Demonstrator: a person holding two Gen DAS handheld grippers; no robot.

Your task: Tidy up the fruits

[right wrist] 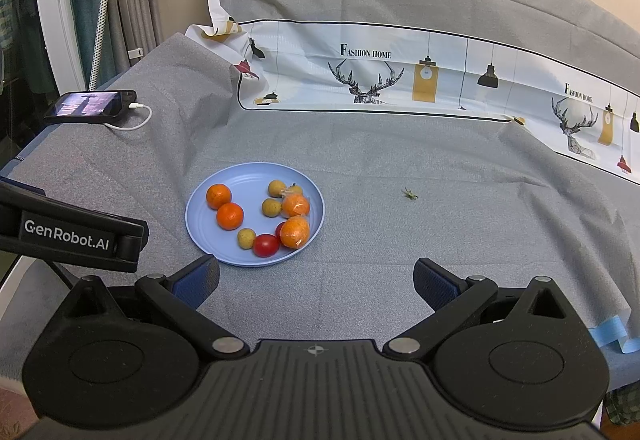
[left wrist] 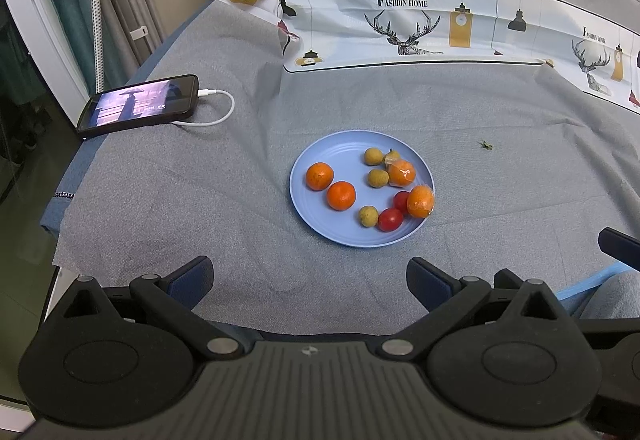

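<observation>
A light blue plate (left wrist: 316, 216) (right wrist: 200, 236) sits on the grey cloth. On it lie two bare oranges (left wrist: 341, 195) (right wrist: 230, 216), two oranges in clear wrap (left wrist: 420, 201) (right wrist: 295, 232), three small yellow-green fruits (left wrist: 368, 216) (right wrist: 246, 238) and two red tomatoes (left wrist: 390, 219) (right wrist: 266, 245). My left gripper (left wrist: 310, 280) is open and empty, short of the plate's near rim. My right gripper (right wrist: 316, 280) is open and empty, near and right of the plate. The left gripper's body (right wrist: 72, 236) shows at the left of the right wrist view.
A phone (left wrist: 138, 106) (right wrist: 90, 106) with a white charging cable lies at the cloth's far left edge. A small green stem (left wrist: 485, 146) (right wrist: 410, 194) lies right of the plate. A printed cloth band (left wrist: 408, 28) runs along the back. Blue tape (right wrist: 612, 336) sits at the right edge.
</observation>
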